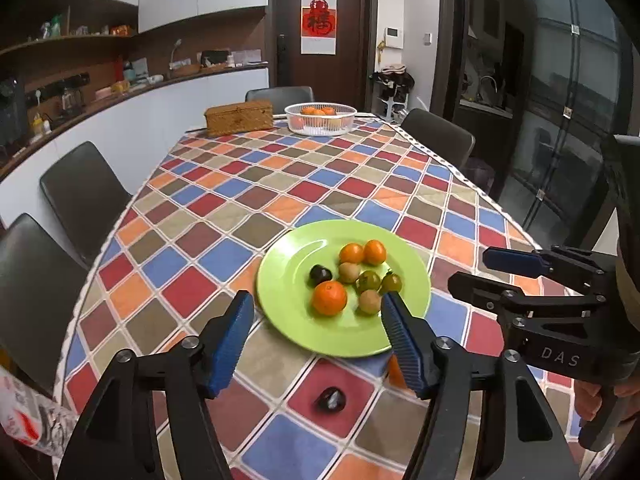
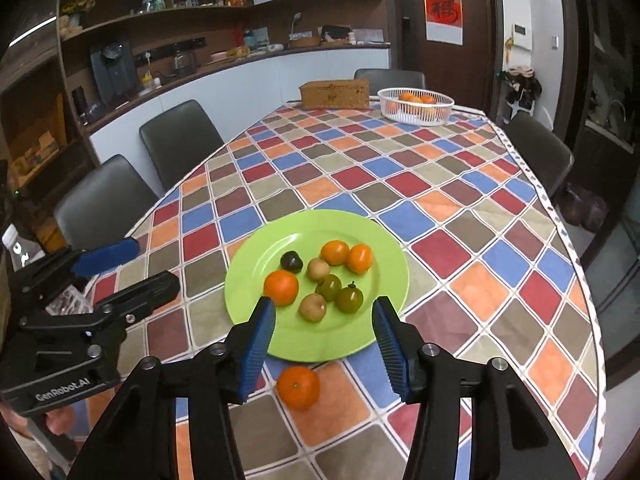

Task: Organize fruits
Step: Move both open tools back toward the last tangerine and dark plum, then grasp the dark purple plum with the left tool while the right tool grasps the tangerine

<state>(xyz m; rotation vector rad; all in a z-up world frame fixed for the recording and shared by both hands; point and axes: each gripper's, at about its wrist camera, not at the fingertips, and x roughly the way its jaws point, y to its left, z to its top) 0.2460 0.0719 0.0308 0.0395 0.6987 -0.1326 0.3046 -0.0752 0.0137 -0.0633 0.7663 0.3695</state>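
1. Big table w/ a checked cloth (image 1: 240, 200). A green plate (image 1: 288, 280) sits near the front edge, w/ lots of small fruit on it.
2. On the plate: a big orange (image 1: 329, 298) at the front, two little orange ones at the back, a dark plum (image 1: 320, 275), two tan ones & two green tomatoes (image 1: 369, 280).
3. Two fruits are not on the plate yet. A dark fruit (image 1: 331, 399) lies on the cloth just in front of the plate. An orange on the cloth (image 2: 298, 387) lies there too, close to the plate's front rim.
4. Left claw (image 1: 316, 344): jaws apart, about halfway wide, nothing in them. The dark fruit is under & between them, not touched.
5. Right claw (image 2: 324, 348): jaws apart too, a bit less wide, nothing in them. The loose orange sits below the gap, not touched.
6. Far end of the table: a white basket (image 2: 416, 114) w/ oranges in it, & a woven box (image 2: 334, 95) beside it. Both well away from the plate.
7. Step now, I think: both claws are empty & hang over the two loose fruits. Looks like a pause between grabs.
8. I can't tell if fruit should go onto the plate or come off it. The task only says to tidy the fruit.
9. Next move, if picking up: go down, get the jaws on both sides of one fruit, squeeze softly.
10. Watch out: round fruit rolls away easy, & the orange is near the plate rim, so a jaw could bump the plate.
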